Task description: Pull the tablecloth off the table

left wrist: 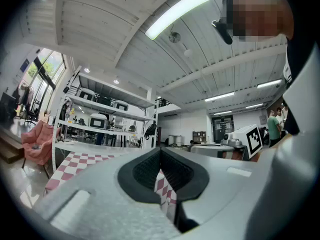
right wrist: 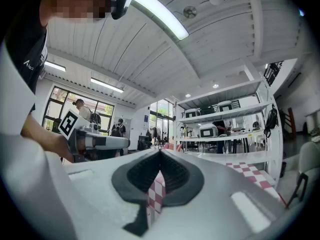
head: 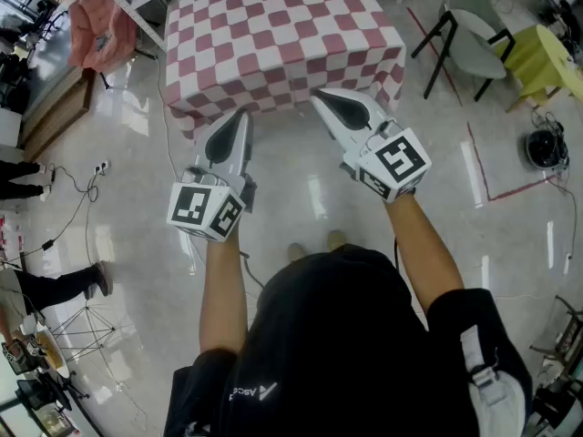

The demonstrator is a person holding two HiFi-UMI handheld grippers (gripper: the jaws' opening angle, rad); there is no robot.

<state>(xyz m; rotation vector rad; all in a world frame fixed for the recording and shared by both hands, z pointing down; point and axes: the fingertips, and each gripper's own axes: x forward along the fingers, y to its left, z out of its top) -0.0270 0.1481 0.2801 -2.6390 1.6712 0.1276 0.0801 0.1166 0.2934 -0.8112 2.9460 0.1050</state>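
Shut on both sides: left gripper (head: 240, 115) and right gripper (head: 319, 96) each clamped on a small fold of cloth (head: 273, 25), with red and white squares visible between the pads in both gripper views. Held at the near hanging edge, one grip left of the middle and the other right of it, both pointing about level toward the table, itself hidden under the cloth. Otherwise spread flat over the whole top and hanging down on the near and right sides, so the pull judged as not yet begun, or only at its start. Possible troubles from here: slipping out of the pads, because only a thin fold caught; skewing and snagging on a far corner, if pulled harder by one hand; dragging the table itself over the glossy floor (head: 301, 198), if too much friction under the cloth. Also a risk behind: cable (head: 87, 209) lying on the floor at the left, easy to catch with a foot when stepping back. Chair (head: 474, 44) at the far right well apart, probably no obstacle.
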